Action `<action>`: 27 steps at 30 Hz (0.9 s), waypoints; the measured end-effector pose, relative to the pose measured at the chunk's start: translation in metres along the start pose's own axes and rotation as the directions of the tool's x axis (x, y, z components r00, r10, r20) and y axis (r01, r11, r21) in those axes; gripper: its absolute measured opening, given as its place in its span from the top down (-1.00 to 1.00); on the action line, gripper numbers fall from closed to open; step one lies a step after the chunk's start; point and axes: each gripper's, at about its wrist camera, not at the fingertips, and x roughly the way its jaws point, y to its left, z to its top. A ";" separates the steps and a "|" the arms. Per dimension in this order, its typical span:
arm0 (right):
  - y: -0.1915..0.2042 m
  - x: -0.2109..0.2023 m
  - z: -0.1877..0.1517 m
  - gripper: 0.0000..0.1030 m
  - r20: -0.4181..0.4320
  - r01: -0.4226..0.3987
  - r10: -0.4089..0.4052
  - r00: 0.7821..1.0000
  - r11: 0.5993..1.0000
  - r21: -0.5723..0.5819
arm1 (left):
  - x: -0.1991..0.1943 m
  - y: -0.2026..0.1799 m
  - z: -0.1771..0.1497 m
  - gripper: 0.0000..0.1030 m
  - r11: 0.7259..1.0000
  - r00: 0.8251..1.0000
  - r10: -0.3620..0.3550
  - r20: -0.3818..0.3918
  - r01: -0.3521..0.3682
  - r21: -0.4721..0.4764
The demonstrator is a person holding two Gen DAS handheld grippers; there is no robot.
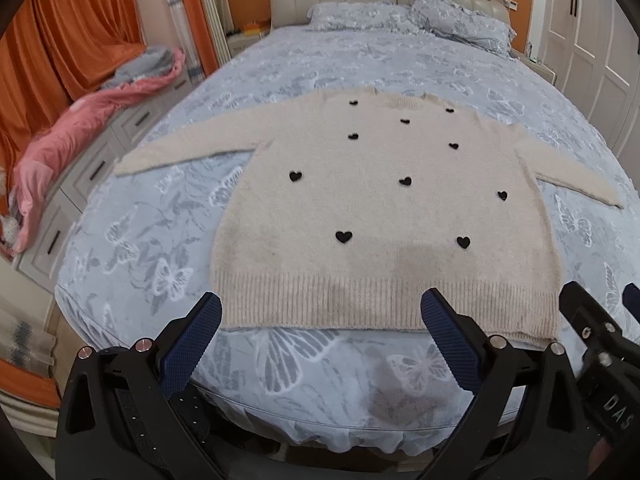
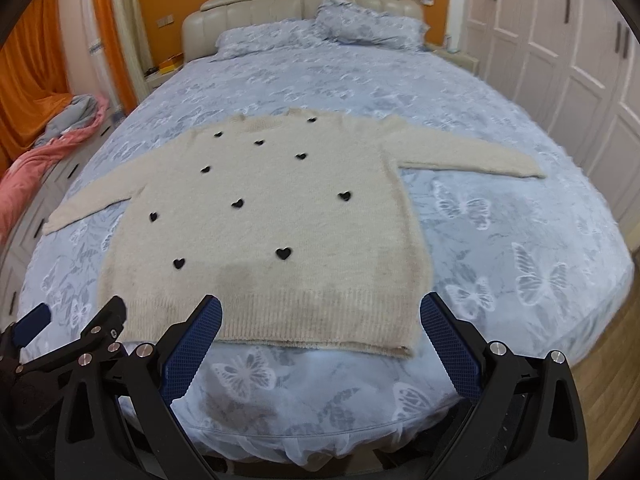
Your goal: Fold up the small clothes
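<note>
— What do I get from the left wrist camera?

— My left tongs [image 1: 320,320] stand wide apart, nothing between the blue pads [image 1: 188,356]. They hover over the near edge of the bed [image 1: 328,376], and I cannot tell whether the tips touch the hem. The cream sweater [image 1: 376,200] with black hearts lies flat, face up, on the blue butterfly bedspread, both sleeves spread sideways, ribbed hem nearest me. At the right edge of this view I see the right tongs [image 1: 600,300] just beside the hem's corner, partly cut off.

— And around it?

— Two pillows [image 1: 404,20] lie against the padded headboard, well apart from the sweater. A pink blanket [image 1: 80,128] is heaped on the drawer unit left of the bed, in front of orange curtains [image 1: 60,40].

— Now the right wrist camera.

— My right tongs [image 2: 320,320] are spread just as wide and grip nothing. The sweater [image 2: 256,216] sits left of centre here, its right-hand hem corner between the two fingers. The left tongs [image 2: 78,312] show low at the left, open, near the hem's other corner. White wardrobe doors [image 2: 560,60] line the right side. No object lies between either tongs and the sweater.
</note>
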 end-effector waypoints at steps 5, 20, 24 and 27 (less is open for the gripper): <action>-0.059 0.041 0.016 -0.90 -0.056 -0.005 0.012 0.998 0.992 0.124 | 0.032 0.021 0.011 -0.90 0.995 0.997 -0.006 -0.074 -0.001 -0.099; -0.366 0.249 0.157 -0.86 -0.168 0.244 -0.177 0.970 0.714 0.657 | 0.113 0.016 0.064 -0.89 0.995 0.994 0.010 -0.106 -0.020 -0.094; -0.411 0.278 0.160 -0.77 -0.168 0.248 -0.188 0.968 0.583 0.774 | 0.128 0.014 0.077 -0.89 0.995 0.994 0.004 -0.109 -0.015 -0.099; -0.424 0.291 0.171 -0.01 -0.091 0.157 -0.144 0.985 0.565 0.810 | 0.139 0.016 0.085 -0.89 0.993 0.994 -0.005 -0.108 -0.008 -0.116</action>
